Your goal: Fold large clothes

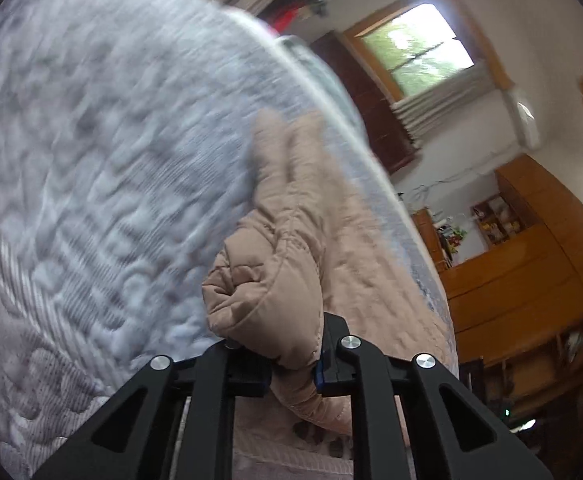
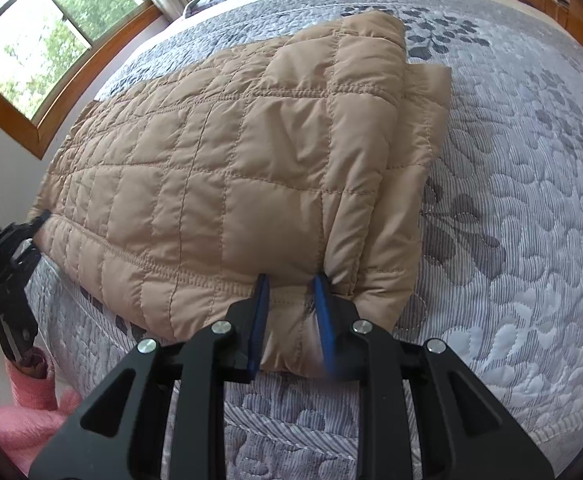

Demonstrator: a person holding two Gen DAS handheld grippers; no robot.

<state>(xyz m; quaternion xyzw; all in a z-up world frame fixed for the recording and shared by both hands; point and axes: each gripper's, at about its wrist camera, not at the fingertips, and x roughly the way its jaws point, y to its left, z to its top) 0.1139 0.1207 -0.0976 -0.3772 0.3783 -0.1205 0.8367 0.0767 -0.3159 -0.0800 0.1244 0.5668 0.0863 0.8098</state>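
A tan quilted jacket (image 2: 227, 168) lies partly folded on a grey quilted bedspread (image 2: 531, 200). My right gripper (image 2: 291, 308) is shut on the jacket's near edge, fabric bunched between its blue pads. My left gripper (image 1: 291, 364) is shut on another corner of the jacket (image 1: 275, 280), which bulges up between its fingers. The left gripper also shows in the right wrist view (image 2: 15, 248) at the jacket's left edge, by the side of the bed. The left wrist view is tilted and blurred.
The bedspread (image 1: 91, 160) fills most of the left wrist view. A window (image 2: 39, 28) is beyond the bed's left side. Wooden cabinets (image 1: 531, 272) stand along the wall. A pink sleeve (image 2: 31, 392) shows at lower left.
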